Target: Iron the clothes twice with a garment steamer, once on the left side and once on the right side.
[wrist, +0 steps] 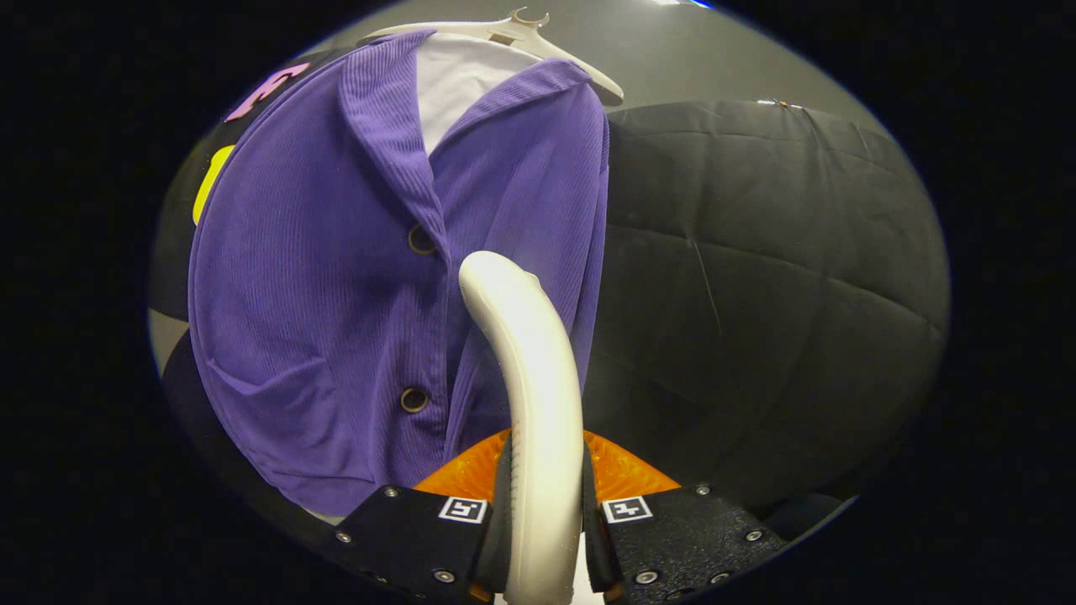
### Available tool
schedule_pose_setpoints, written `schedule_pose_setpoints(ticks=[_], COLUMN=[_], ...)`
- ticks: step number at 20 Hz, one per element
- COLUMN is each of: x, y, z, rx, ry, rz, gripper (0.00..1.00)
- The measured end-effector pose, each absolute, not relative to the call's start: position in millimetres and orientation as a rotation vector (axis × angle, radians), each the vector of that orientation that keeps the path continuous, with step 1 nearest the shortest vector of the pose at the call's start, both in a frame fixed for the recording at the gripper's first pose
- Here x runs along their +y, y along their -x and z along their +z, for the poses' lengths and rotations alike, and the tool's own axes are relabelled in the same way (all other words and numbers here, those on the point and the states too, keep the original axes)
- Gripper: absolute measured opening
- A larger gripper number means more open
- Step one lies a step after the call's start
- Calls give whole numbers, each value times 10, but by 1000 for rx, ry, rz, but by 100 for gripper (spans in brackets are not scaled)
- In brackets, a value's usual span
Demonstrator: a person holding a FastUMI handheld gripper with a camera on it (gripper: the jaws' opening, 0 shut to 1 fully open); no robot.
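Black booth wall behind; purple shirt point(336, 277) hangs on a hanger point(538, 38), steamer point(538, 403) raised before its right front.
Shirt looks soft, light, likely to swing; the tool point(545, 521) clamps the steamer's smooth, rigid, possibly slippery handle, a sound hold.

We count one purple shirt point(336, 277) with two buttons showing — an upper button point(421, 240) and a lower button point(414, 399) — and one chest pocket point(269, 395). We see one white hanger point(513, 35) and one white garment point(458, 80) inside the collar. One steamer point(534, 386) — its handle clamped between the two fingers of one gripper point(544, 529). Two square markers sit on the gripper.
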State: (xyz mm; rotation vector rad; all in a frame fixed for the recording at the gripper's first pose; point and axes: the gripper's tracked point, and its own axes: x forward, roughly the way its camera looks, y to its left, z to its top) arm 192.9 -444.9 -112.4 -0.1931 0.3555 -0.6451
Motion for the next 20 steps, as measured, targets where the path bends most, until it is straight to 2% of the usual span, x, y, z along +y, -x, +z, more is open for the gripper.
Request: schedule_pose_setpoints(ticks=[7,20], x=[-4517,-4420], y=[-1805,-1768], z=[-1565,-1577], rx=[413,393], ry=[207,267], rz=[-643,-630], gripper=[36,36])
